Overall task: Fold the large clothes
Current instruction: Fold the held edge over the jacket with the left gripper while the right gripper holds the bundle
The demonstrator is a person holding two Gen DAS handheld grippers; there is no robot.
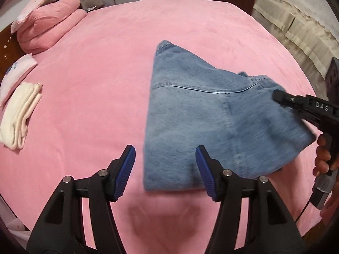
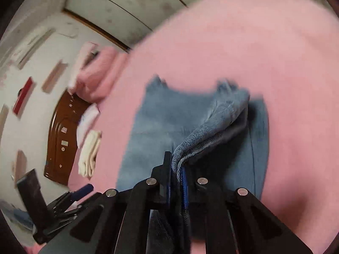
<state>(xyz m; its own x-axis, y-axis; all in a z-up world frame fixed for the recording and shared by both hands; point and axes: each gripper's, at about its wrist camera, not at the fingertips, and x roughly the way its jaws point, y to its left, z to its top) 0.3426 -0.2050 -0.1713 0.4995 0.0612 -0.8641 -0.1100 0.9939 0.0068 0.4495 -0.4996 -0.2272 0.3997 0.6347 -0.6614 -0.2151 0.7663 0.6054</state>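
Observation:
Blue jeans (image 1: 201,118) lie partly folded on the pink bed (image 1: 95,84), right of centre. My left gripper (image 1: 165,169) is open and empty, hovering over the near left edge of the jeans. My right gripper (image 1: 277,98) comes in from the right and is shut on a lifted edge of the jeans. In the right wrist view the denim fold (image 2: 214,127) is pinched between the shut fingers (image 2: 177,173), with the rest of the jeans (image 2: 156,122) lying flat below. That view is motion-blurred.
A folded cream garment (image 1: 20,114) and a white-pink pillow (image 1: 14,76) lie at the bed's left edge. A folded pink quilt (image 1: 48,25) sits at the far left corner. Beige bedding (image 1: 296,25) is beyond the right edge. A brown headboard (image 2: 61,139) shows at left.

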